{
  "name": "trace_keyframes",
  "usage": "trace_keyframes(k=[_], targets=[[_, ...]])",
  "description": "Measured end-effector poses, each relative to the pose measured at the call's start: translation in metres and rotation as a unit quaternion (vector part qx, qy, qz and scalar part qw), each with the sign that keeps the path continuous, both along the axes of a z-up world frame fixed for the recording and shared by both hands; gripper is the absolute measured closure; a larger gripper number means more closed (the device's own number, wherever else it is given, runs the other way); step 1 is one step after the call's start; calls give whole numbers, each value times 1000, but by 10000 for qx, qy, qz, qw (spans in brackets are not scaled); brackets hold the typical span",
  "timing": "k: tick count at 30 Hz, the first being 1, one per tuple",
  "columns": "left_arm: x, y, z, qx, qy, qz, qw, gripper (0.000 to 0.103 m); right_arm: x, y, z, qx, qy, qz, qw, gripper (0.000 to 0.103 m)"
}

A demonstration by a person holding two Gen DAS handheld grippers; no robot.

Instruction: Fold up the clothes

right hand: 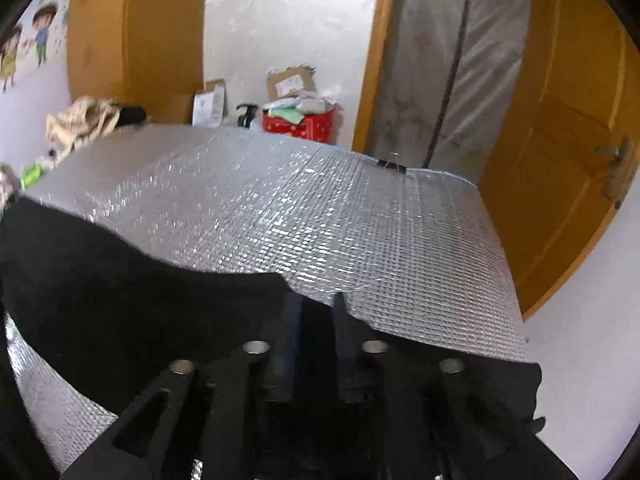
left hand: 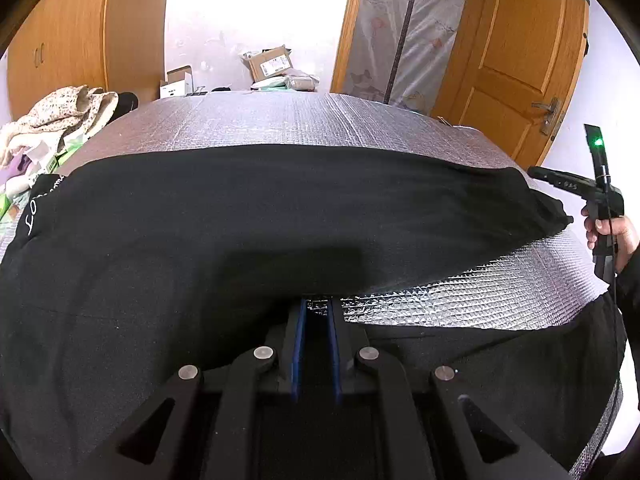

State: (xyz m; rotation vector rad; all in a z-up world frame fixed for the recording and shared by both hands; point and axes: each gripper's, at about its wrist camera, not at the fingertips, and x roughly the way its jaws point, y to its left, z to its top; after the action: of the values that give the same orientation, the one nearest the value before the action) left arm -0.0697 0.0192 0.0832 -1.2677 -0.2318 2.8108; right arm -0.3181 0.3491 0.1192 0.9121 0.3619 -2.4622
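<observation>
A silver quilted foil mat (left hand: 280, 124) covers the surface, which fills the middle of both views. Behind it, from 10 to 2 o'clock, stand an orange wooden wardrobe (left hand: 72, 28), a white wall, a translucent plastic curtain (left hand: 404, 28) with one dark zip line, and one orange panelled door (left hand: 524, 48) with a metal handle (left hand: 550, 110). Cartoon children stickers (right hand: 28, 40) mark the wall at 10 o'clock in the right wrist view.

One black garment (left hand: 248, 216) lies spread across the mat, running from 9 o'clock to 3 o'clock in the left wrist view, with white lettering (left hand: 34, 212) at its left end. Part of it is folded over, leaving a wedge of bare mat at 4 o'clock.

The left gripper (left hand: 316, 308) has its two blue-padded fingers (left hand: 298, 344) close together at the garment's near edge, but the cloth hides the tips and I cannot tell whether they pinch it. The right gripper (right hand: 316, 308) shows blurred; its fingers sit at the dark cloth's edge, and whether it grips is unclear. Seen from the left wrist at 3 o'clock, a hand (left hand: 612, 232) holds that gripper's handle by the garment's right end.

At the back edge sit one cardboard box (left hand: 270, 62), one red box (right hand: 298, 126), two white cartons (left hand: 178, 82) and one binder clip (right hand: 392, 166). One pile of cream floral cloth (left hand: 60, 112) lies at 9 o'clock.
</observation>
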Motion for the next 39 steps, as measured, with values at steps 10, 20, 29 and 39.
trace_keyframes(k=[10,20,29,39], targets=[[-1,4,0,-72,-7,5,10000,92,-8,123,-5,-762,-440,-2034,9751,77],[0,5,-1,-152,-6,11,9999,92,-6,154,-40,-1184,-1084,-2302,9598,75],[0,4,-1,-144,-7,14,9999,92,0,168,-17,-1894,-772,-2302,9514,102],[1,5,-2,-86,-5,22,10000,92,10,195,-45,-2484,-1612,-2808,9130,75]])
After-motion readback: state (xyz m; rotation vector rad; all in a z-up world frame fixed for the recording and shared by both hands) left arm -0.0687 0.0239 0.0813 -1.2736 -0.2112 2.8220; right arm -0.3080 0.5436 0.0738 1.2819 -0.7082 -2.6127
